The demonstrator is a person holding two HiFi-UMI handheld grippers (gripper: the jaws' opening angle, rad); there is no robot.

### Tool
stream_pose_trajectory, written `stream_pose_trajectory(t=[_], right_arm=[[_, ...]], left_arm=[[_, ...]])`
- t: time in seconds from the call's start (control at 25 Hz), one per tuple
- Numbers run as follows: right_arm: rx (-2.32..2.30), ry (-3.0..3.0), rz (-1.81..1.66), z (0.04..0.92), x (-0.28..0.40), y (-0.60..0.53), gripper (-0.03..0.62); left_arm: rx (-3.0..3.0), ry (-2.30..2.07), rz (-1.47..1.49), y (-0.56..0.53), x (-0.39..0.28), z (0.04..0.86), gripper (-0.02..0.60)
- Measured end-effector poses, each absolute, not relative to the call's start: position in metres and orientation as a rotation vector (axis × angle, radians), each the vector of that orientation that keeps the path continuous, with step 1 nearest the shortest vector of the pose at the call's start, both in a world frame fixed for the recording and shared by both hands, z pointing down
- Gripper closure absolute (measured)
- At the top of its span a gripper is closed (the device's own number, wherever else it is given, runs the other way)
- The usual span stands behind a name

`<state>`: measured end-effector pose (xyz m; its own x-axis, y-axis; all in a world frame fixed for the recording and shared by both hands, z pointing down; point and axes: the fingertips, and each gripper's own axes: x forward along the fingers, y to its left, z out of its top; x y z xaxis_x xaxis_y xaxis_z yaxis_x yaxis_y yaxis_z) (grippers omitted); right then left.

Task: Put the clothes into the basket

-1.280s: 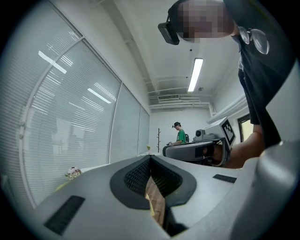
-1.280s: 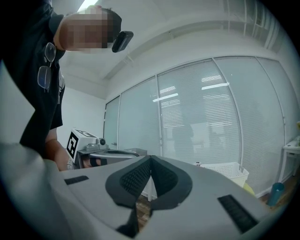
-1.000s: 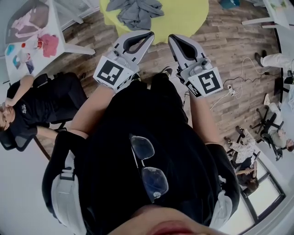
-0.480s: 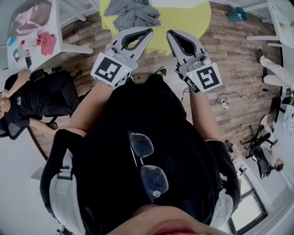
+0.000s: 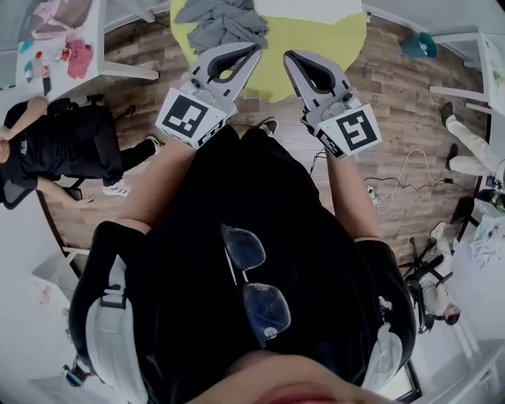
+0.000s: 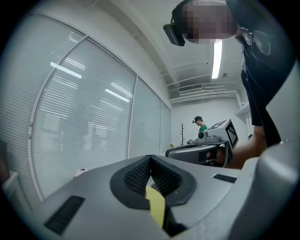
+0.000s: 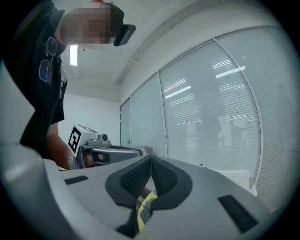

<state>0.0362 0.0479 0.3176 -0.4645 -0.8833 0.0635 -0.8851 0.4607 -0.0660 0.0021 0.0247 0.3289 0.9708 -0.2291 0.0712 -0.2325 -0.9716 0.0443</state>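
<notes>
We hold both grippers out in front of us, side by side and level, above a wood floor (image 5: 379,87). The left gripper (image 5: 254,54) has its jaws pressed together with nothing between them; its own view shows the two ribbed pads (image 6: 137,177) meeting at the tip. The right gripper (image 5: 290,59) is closed and empty in the same way, its pads (image 7: 161,177) touching along their length.

The clothes (image 5: 221,22), a rumpled grey heap, lie on a round yellow table (image 5: 323,39) just ahead of us. In the head view the heap sits beyond the left gripper's tip and slightly to its left, clearly apart from the jaws. It is farther from the right gripper, which points at a bare part of the table. Neither gripper touches the cloth.

In each gripper view only a yellow sliver shows under the closed jaws, and the heap cannot be made out there. A glass wall with blinds (image 6: 84,117) fills the rest. To our left a person in black (image 5: 55,150) sits beside a white table (image 5: 99,59).
</notes>
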Motion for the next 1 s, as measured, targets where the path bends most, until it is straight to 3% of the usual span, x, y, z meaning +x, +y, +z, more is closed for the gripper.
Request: stream_pose_trajectory(t=[1.0], right_arm=[[1.603,-2.601,0.177,0.37,0.071,-0.121,0.569]], left_arm=[[2.971,-0.408,0.164,-0.123,0.039,0.379,0.572]])
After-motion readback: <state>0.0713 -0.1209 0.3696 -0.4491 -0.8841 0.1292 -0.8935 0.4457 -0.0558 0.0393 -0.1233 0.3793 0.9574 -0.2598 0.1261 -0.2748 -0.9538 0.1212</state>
